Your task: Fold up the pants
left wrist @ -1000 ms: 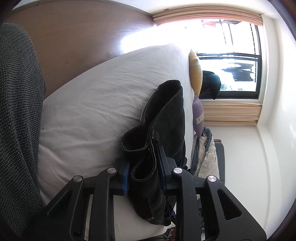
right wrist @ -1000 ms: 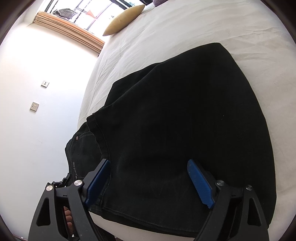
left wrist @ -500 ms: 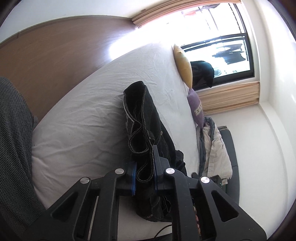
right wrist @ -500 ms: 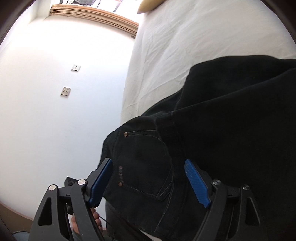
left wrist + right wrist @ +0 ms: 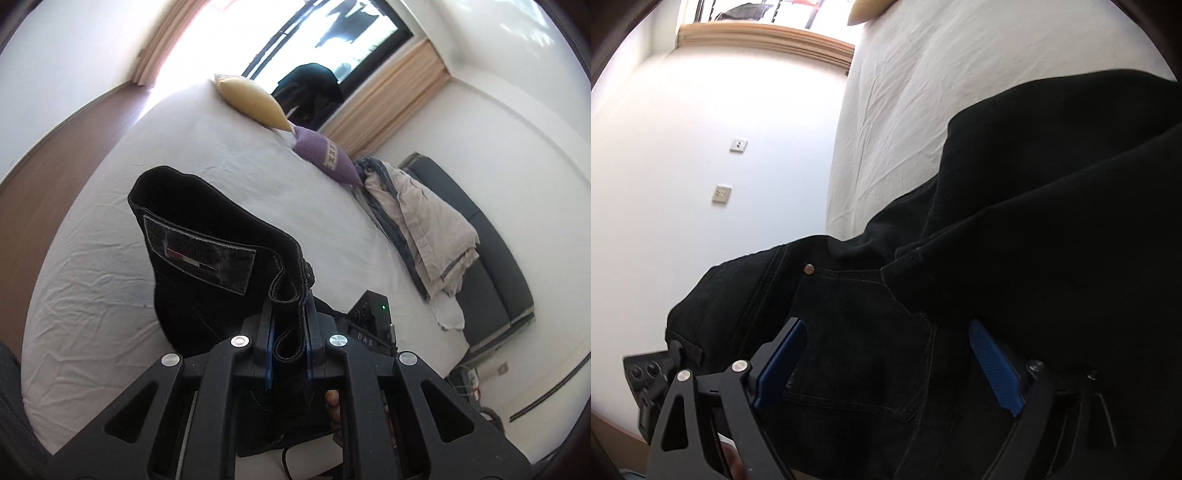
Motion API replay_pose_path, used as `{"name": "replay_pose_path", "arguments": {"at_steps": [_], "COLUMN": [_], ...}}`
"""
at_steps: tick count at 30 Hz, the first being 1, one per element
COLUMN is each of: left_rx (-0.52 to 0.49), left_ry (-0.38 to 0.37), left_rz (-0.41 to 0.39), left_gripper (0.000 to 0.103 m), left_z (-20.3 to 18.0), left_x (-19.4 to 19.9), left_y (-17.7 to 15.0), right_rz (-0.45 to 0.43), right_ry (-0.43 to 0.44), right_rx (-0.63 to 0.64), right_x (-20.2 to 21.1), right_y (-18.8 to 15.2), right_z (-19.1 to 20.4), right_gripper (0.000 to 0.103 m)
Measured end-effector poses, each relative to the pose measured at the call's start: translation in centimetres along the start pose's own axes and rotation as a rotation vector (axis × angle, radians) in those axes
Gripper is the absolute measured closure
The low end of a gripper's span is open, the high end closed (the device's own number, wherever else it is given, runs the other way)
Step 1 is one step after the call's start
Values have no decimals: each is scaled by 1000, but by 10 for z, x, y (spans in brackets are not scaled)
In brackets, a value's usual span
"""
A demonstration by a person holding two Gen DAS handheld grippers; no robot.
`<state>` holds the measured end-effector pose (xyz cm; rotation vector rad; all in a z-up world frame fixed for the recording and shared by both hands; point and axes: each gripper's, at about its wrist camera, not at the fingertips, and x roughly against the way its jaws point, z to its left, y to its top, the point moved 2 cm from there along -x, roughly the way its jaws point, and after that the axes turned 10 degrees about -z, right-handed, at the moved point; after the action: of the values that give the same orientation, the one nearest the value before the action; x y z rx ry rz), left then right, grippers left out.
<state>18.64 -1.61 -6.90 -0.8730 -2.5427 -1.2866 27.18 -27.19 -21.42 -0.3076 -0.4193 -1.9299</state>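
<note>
My left hand-held gripper (image 5: 290,343) is clenched on the pants (image 5: 207,254) waistband, lifting it above the bed (image 5: 110,295). My right hand-held gripper (image 5: 886,365) hangs released over the back pocket (image 5: 864,332).

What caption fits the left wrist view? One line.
Left tongs shut on black pants' waistband above a white bed.

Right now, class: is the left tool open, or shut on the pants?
Shut on the pants. The left tool has its blue pads pressed against both sides of a bunched fold at the waistband of the black pants, lifting it above the bed.
</note>
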Motion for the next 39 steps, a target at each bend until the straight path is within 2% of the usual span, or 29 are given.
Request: {"name": "replay_pose_path", "arguments": {"at_steps": [1, 3, 5, 11, 16, 18, 19, 21, 22, 23, 24, 26, 29, 36, 39], "left_rx": [-36, -111, -178, -331, -443, -482, -514, -566, -589, -607, -616, -623, -646, -702, -723], "left_ry": [-22, -61, -87, -109, -89, -82, -79, -76, -77, -79, -80, -85, -101, -150, -157], "left_rz": [17, 56, 106, 222, 294, 312, 318, 326, 332, 339, 347, 357, 365, 408, 422], "left_gripper": [94, 94, 94, 94, 94, 94, 94, 94, 94, 94, 94, 94, 94, 94, 94], "left_z": [-18, -53, -78, -120, -138, -143, -148, -158, -162, -166, -168, -162, -172, -198, -208], "left_x": [-10, -28, -50, -101, -134, -141, -145, -152, -155, -157, -159, -157, -164, -188, -204], "left_y": [-6, -21, -41, -97, -132, -144, -151, -165, -172, -177, -182, -189, -194, -232, -246], "right_rz": [-18, -44, -37, -39, -41, -27, -10, 28, 40, 41, 36, 12, -21, -76, -87], "right_ry": [20, 35, 105, 210, 163, 104, 60, -16, -42, -63, -77, -106, -135, -166, -178], "right_rx": [-21, 14, 23, 41, 58, 88, 110, 154, 170, 183, 190, 219, 249, 210, 202], "right_x": [13, 42, 69, 120, 127, 126, 124, 116, 113, 112, 114, 119, 130, 156, 152], "right_y": [6, 15, 20, 17, 11, 13, 14, 11, 10, 10, 11, 10, 7, 11, 12], "right_z": [-1, 3, 6, 4, -4, -7, -9, -9, -10, -12, -14, -14, -12, -41, -51], "right_gripper": [11, 11, 11, 11, 11, 11, 16, 33, 49, 69, 70, 79, 83, 85, 85]}}
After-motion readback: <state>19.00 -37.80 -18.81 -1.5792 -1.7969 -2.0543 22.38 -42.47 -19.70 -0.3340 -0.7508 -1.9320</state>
